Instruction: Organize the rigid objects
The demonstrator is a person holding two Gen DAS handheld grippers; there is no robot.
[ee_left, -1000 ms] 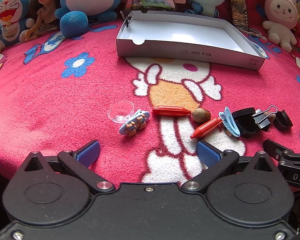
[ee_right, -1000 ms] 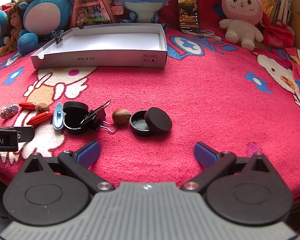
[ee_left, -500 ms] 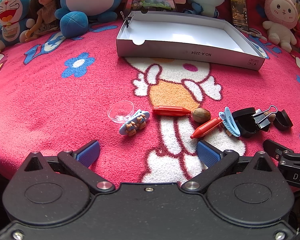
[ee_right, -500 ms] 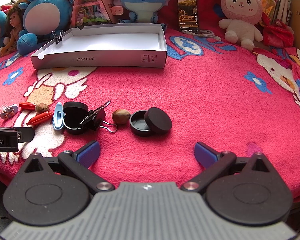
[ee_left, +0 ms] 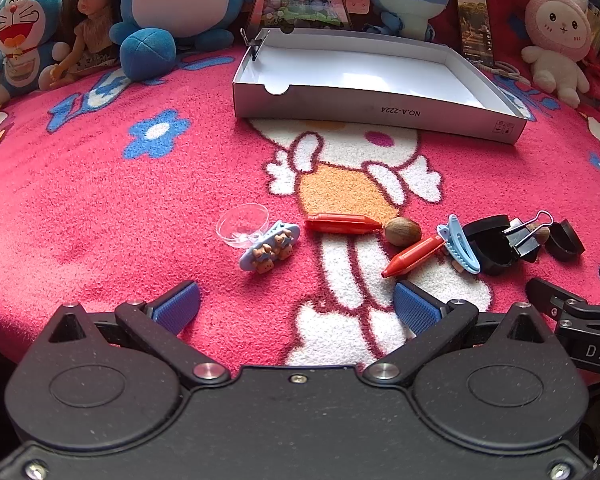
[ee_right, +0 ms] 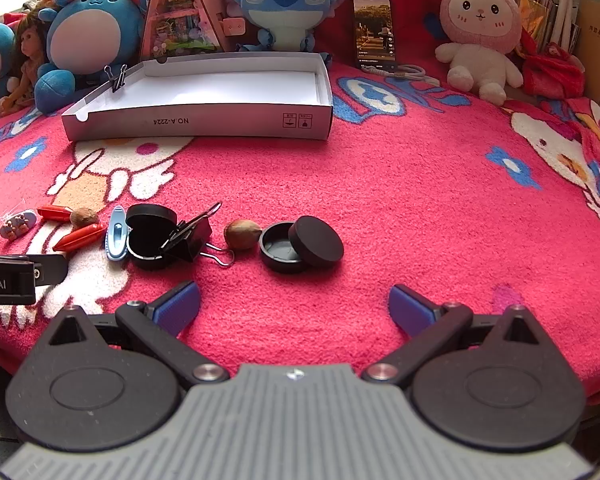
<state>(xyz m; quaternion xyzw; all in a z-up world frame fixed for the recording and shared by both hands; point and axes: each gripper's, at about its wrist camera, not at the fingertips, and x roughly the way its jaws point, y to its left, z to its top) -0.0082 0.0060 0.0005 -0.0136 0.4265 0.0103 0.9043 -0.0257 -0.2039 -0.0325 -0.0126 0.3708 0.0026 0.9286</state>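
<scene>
As a second ago, both grippers (ee_left: 296,306) (ee_right: 294,306) hover agape, unmoved.

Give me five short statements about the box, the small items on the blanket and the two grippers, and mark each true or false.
1. The white box has small items lying on its floor. False: its floor is bare; only a binder clip is clamped on its rim.
2. Both the left gripper and the right gripper are open and hold nothing. True.
3. The two red crayons lie on the blanket. True.
4. The black round lid is screwed shut on its black round case. False: the lid is off and leans on the rim of the open case.
5. The blue hair clip lies next to the pink bunny plush. False: it lies far from it, among the small items near the grippers.
</scene>
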